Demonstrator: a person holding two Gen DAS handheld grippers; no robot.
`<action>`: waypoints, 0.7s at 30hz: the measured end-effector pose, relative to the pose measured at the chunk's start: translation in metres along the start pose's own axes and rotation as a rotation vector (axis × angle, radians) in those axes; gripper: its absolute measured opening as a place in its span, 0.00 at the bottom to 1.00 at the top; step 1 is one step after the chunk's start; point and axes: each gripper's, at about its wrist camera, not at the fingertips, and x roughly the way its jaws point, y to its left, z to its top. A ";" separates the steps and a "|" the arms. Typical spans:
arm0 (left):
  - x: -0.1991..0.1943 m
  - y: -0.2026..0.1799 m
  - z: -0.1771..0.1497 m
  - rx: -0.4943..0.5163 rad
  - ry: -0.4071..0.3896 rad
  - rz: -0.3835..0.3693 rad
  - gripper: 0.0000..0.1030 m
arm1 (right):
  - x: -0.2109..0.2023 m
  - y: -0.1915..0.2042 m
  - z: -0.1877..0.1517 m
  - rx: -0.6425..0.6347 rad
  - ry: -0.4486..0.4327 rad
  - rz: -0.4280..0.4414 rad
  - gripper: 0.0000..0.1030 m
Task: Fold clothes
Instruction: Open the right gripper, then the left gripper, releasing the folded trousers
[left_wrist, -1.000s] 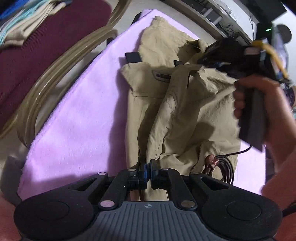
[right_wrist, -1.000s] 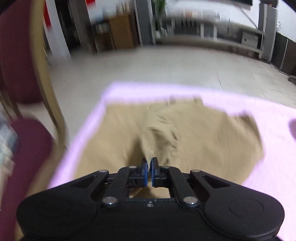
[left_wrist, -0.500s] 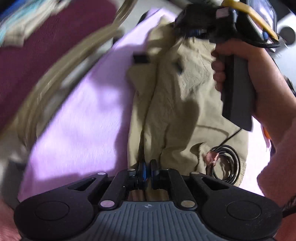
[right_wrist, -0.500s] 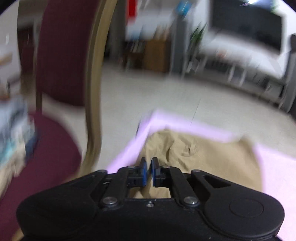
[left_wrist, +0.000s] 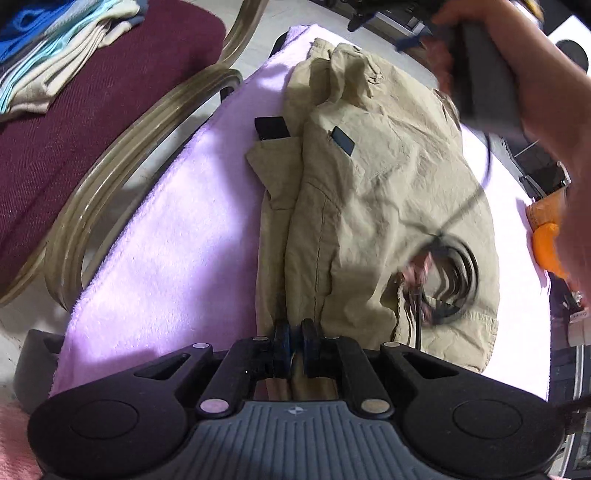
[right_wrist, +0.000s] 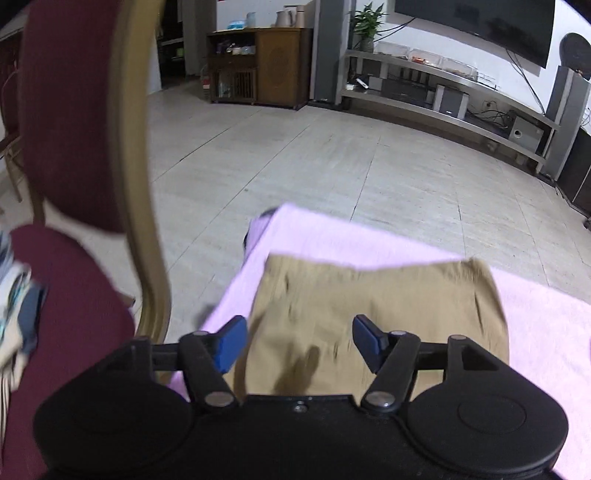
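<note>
So there's a fluffy lilac towel (left_wrist: 166, 236) spread over the work surface, and the crumpled khaki shorts (left_wrist: 369, 192) are lying folded lengthwise on top of it. The left gripper (left_wrist: 293, 338) has its blue pads pressed together, pinching the near hem of the shorts. A coiled black cable (left_wrist: 450, 280) sits on the fabric on the right side. The right gripper (right_wrist: 299, 343), held in a hand (left_wrist: 524, 74), hovers over the far end of the shorts with its fingers spread wide, holding nothing. Left of the towel there's a maroon upholstered chair with a gold frame (left_wrist: 92, 122), with a stack of folded clothes (left_wrist: 48, 48) on its seat. Past that, pale tile floor (right_wrist: 332, 155) and a TV bench (right_wrist: 443, 85).
</note>
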 end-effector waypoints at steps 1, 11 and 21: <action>0.000 -0.001 0.000 0.008 -0.001 0.002 0.07 | 0.009 0.001 0.006 -0.005 0.013 0.001 0.42; 0.004 -0.005 0.000 0.021 0.013 0.008 0.06 | 0.077 0.013 -0.002 -0.008 0.140 -0.043 0.22; 0.004 -0.001 -0.001 0.000 -0.004 0.024 0.07 | 0.038 -0.010 -0.005 0.144 -0.168 0.089 0.09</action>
